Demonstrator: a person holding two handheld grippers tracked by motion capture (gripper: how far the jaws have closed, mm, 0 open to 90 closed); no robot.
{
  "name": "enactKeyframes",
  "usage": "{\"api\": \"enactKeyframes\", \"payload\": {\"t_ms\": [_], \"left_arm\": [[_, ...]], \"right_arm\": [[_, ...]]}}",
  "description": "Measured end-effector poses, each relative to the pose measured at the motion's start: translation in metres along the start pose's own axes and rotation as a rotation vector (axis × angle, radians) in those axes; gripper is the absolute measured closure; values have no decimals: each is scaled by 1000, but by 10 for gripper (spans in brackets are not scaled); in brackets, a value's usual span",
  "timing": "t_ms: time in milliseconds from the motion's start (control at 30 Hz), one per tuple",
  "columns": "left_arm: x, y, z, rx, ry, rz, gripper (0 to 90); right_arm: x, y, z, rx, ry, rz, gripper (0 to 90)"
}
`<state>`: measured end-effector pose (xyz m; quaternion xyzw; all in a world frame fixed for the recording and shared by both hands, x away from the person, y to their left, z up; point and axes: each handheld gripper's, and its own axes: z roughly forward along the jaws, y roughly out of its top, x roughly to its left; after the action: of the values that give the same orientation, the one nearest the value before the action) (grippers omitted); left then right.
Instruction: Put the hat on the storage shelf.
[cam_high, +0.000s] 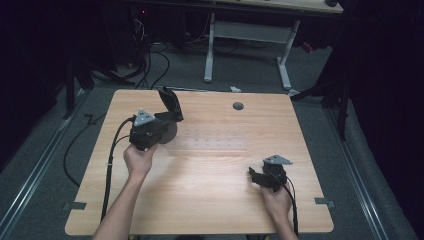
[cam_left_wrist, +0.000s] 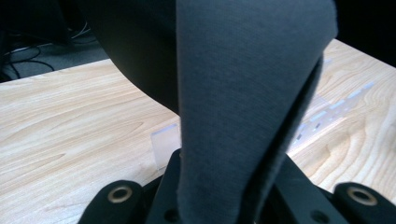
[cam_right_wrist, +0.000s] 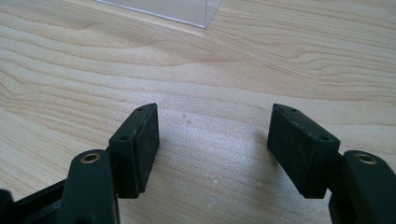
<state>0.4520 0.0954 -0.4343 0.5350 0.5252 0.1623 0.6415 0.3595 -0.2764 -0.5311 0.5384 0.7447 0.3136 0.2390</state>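
Currently my left gripper (cam_high: 167, 117) is clenched on a dark cloth (cam_left_wrist: 252, 93), its fingers pinching the fabric near one edge so that the rest stands up and folds over above them. Seen from the high view, the cloth (cam_high: 170, 102) rises as a dark flap over the far left part of the counter (cam_high: 210, 200), clear of the wood. I judge the edge grip deliberate: holding at a border lets the fabric hang or drape freely, ready to be spread or laid down.

A clear plastic strip (cam_high: 212, 143) lies flat along the middle of the counter, just beside the left gripper. The left gripper view shows one end of it (cam_left_wrist: 164, 144) below the cloth.

My right gripper (cam_right_wrist: 212, 140) is released, fingers spread wide with nothing between them, resting low over bare wood at the near right. I judge it parked well apart to keep out of the cloth's way until a second grip is needed.
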Motion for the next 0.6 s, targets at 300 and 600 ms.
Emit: {"api": "enactKeyframes", "payload": {"t_ms": [300,600], "left_arm": [[-5,-2,5,-6,17,9,851],[-7,-1,7,-5,38,-4,850]], "right_arm": [[0,0,0,0,0,-1,344],[0,0,0,0,0,0,343]]}}
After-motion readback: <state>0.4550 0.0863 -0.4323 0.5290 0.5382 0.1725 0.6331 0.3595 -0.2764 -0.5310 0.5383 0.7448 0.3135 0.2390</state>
